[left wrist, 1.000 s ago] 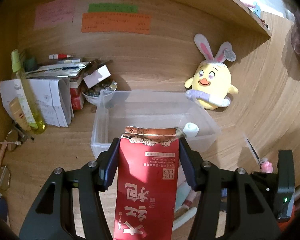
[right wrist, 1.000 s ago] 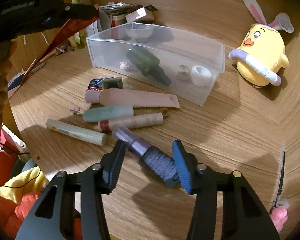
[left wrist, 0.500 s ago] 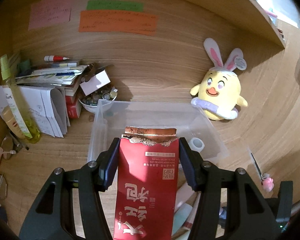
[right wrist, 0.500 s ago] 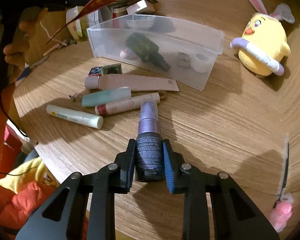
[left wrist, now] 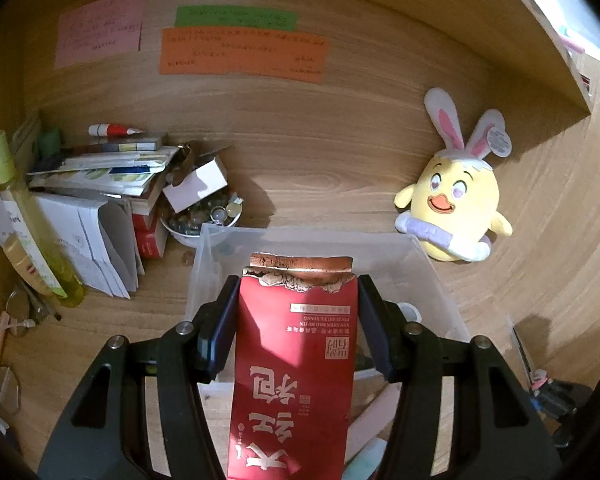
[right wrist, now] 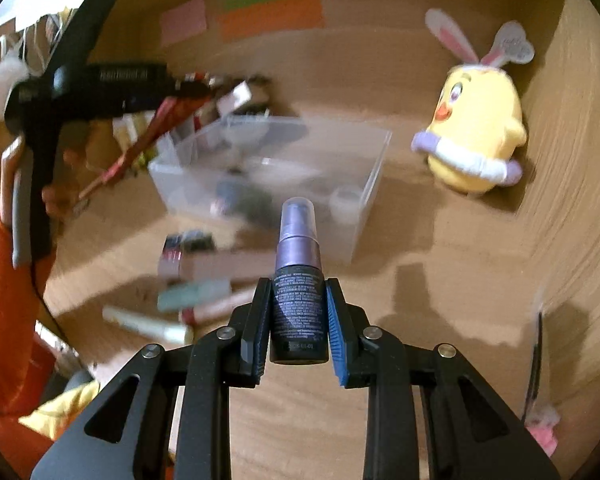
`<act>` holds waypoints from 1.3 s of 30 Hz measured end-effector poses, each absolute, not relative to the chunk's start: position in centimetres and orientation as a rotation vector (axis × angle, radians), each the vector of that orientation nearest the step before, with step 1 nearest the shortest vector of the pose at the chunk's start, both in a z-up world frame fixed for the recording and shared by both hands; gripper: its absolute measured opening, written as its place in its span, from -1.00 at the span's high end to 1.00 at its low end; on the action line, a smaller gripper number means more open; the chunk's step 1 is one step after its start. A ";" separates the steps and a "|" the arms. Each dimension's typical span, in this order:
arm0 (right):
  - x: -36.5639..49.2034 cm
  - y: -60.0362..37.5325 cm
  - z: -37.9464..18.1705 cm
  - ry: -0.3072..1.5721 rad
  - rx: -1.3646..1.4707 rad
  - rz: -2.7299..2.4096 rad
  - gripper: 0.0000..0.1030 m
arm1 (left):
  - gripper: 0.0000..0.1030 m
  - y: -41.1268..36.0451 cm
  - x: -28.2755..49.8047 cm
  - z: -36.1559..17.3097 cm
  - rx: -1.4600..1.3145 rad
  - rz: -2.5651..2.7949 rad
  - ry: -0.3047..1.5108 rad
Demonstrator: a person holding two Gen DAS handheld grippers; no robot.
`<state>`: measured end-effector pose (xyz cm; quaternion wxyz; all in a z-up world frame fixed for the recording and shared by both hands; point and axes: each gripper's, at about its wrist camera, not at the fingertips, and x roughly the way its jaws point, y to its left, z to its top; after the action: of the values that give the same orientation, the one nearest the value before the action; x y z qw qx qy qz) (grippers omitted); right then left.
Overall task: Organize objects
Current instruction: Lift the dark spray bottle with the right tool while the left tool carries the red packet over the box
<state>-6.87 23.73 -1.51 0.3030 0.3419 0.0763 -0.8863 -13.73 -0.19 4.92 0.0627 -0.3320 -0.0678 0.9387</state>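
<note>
- Red foil pouch (left wrist: 296,364), its top edge torn, sat clamped between the pads of the left hand-held gripper (left wrist: 296,320), above the near wall of the clear plastic bin (left wrist: 204,264).
- Right hand-held gripper (right wrist: 299,312) was closed on a small dark purple spray bottle (right wrist: 299,280), whose clear cap pointed away toward the bin (right wrist: 374,168).
- Inside the bin lay a dark bottle (right wrist: 248,200) and a small white ring-shaped thing (right wrist: 346,198); the right view was blurred.
- On the wooden desk (right wrist: 440,280), just near of the bin and left of the spray bottle, lay several tubes (right wrist: 194,294), touching or close together.
- A yellow plush chick with rabbit ears (left wrist: 456,204) sat to the right of the bin, against the back panel.
- Left of the bin stood a stack of papers and books (left wrist: 100,184) and a bowl of small items (left wrist: 204,216).
- A person's hand in an orange sleeve (right wrist: 8,280) held the left hand-held gripper at the left.
</note>
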 end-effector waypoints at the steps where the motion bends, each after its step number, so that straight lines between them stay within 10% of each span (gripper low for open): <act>1: -7.3 23.7 -1.1 0.190 0.892 -2.359 0.55 | -0.09 -0.2 -13.9 4.9 -1.004 2.839 -0.203; 39: -20.5 15.9 -1.3 0.170 0.980 -2.280 0.55 | -0.09 -1.0 -20.9 0.0 -1.212 2.731 -0.248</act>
<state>-20.55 15.87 -1.33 0.3212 0.3730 0.0648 -0.8681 -20.92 -0.98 0.01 0.0716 -0.4032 -0.0824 0.9086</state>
